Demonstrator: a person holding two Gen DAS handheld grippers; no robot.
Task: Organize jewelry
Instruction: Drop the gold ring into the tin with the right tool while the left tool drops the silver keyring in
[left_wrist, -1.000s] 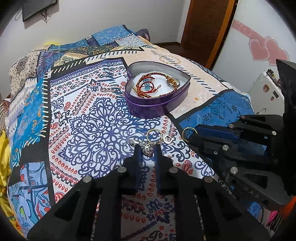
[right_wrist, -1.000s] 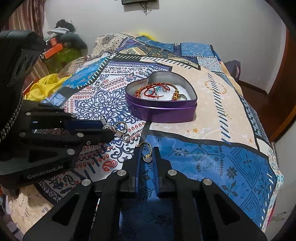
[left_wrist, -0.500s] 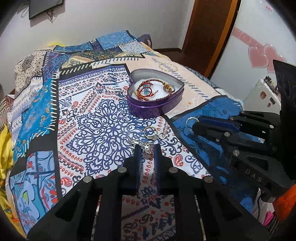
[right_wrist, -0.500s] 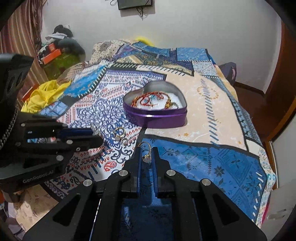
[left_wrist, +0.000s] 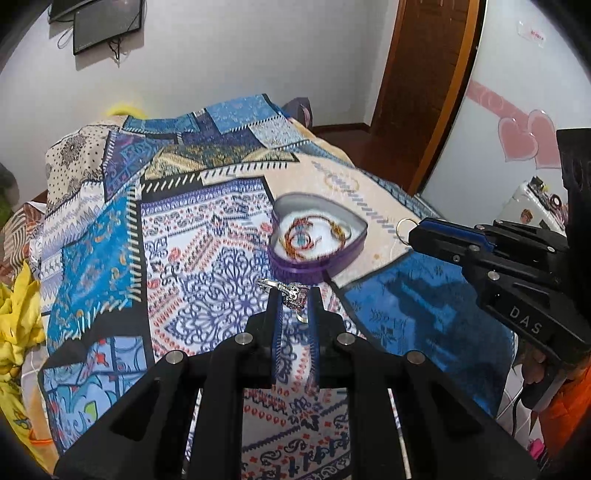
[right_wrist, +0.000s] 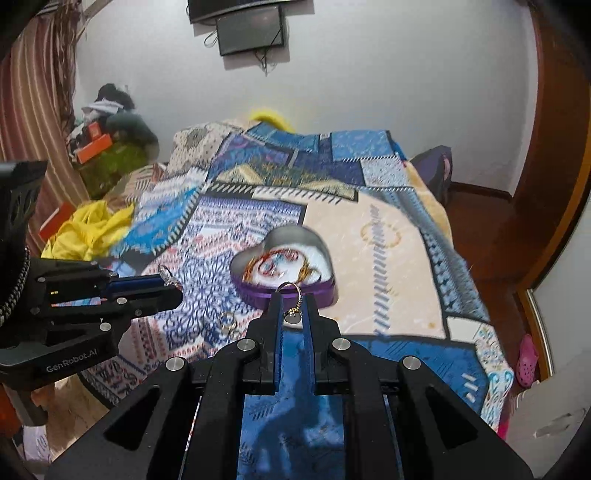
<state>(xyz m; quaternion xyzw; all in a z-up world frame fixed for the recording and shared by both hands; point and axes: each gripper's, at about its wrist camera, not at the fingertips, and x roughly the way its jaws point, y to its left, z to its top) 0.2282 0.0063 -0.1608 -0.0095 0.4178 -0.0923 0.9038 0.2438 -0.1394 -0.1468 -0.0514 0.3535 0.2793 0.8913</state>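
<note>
Only the right wrist view catches two loose rings (right_wrist: 229, 320) lying on the patterned bedspread (right_wrist: 391, 266). The heart-shaped tin (left_wrist: 317, 236) sits mid-bed, bracelets inside, its point aimed toward the door side. The left gripper (left_wrist: 294, 291) pinches a silver charm ring (left_wrist: 293, 294), held off the bedspread. The right gripper (right_wrist: 293, 297) pinches a gold-toned ring (right_wrist: 291, 291), its charm dangling.

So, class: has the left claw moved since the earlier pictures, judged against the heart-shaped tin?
Yes. The left claw, shut on a silver ring, has risen off the bedspread; beside it the purple heart-shaped tin looks smaller and farther off.
</note>
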